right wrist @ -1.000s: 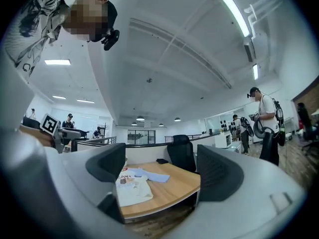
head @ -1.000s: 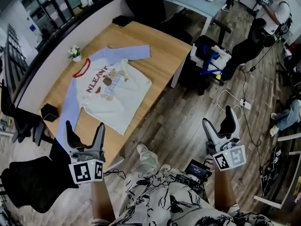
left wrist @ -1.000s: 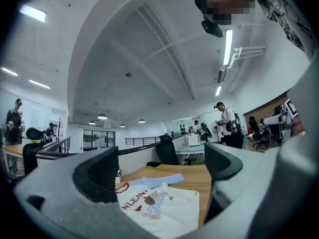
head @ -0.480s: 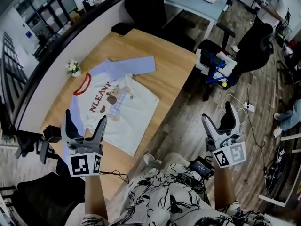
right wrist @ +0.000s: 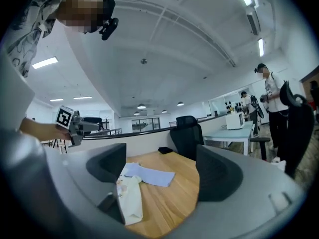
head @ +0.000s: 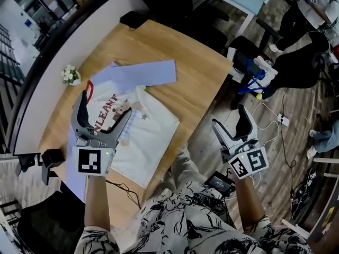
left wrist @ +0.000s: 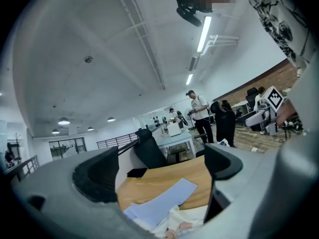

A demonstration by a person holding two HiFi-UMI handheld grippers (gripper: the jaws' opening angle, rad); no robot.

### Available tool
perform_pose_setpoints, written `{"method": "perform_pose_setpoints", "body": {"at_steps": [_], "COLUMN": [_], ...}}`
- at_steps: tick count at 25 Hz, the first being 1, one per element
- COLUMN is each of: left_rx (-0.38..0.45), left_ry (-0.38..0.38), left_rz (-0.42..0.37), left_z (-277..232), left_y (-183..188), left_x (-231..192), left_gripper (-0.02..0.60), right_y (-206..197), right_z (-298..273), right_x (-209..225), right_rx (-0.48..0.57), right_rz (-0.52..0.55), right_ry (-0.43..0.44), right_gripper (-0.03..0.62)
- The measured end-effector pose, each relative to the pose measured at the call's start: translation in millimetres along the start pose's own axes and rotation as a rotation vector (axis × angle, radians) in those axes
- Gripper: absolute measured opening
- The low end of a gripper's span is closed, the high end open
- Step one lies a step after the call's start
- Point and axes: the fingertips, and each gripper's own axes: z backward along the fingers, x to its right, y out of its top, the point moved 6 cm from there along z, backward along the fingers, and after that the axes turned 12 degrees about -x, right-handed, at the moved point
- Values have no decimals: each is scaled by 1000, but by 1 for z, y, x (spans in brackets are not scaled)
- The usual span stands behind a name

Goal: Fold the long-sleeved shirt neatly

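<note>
- Long-sleeved shirt (head: 151, 128) lies spread flat, front up, on a wooden desk (head: 180, 44) at the left and centre of the head view. Its body is white with a printed picture and red letters.
- One pale blue sleeve (head: 143, 74) stretches toward the upper middle of the frame. The other runs down the left side toward the desk's near edge, partly hidden.
- A small flower pot (head: 70, 75) stands on the desk just beyond the collar, at the left.
- The left hand-held gripper (head: 104, 107) hangs above the shirt's chest, at the left of the frame. Its jaws stand wide apart with nothing between them. Its own view looks out over the sleeve and the room, so it seems raised off the cloth.
- The right hand-held gripper (head: 230, 118) is at the lower right, past the desk's edge and over the wooden floor (head: 275, 157). Its jaws also gape wide and hold nothing.
- Judged from this, folding has not begun: the shirt lies unfolded and both tools are only nearing it.
- The next move likely calls for lowering a tool to a sleeve or a side edge. It would pinch the cloth cleanly and carry it across the body without dragging the rest.
</note>
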Motion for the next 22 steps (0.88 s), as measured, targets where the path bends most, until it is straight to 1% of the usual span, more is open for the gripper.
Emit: {"method": "perform_pose_setpoints", "body": {"at_steps": [2,4,6,8,11,14,17,20,22], "left_rx": [-44,-84,-113,-140,-202,-269,-327,-377,-400], "left_ry": [-52,-103,-156,-212,-284,-341,-406,-452,-471], "left_rz": [-12,-19,-48,-87,-111,-148,-173,-178,-170], "left_z": [-46,-90,-132,-173,-229,-276,-316,-348,-364], "left_y": [1,-2,-6,-13,-34,-59,-87,-109,-120], "left_x": [5,8,12,16,22,29,37,42,45], "left_gripper": [526,526,528,528,528,528,528,528,528], "right_y": [-10,-23,-34,-47,-69,-97,-123,-147,-157], "right_z": [-39,-79,-118,-152,-202,-250,-288,-315,-328], "right_x": [17,25,27,27,26,23,22,23,24], "right_rx": [-58,-133,-204,-258,-335,-432,-539,-663,-729], "right_rz": [-30,-22,-7,-16,-16,-7,6,69,113], "right_ry": [26,55,73,85,116,151,161,143,133], "right_gripper": [433,431,430,430,426,403,365,317,263]}}
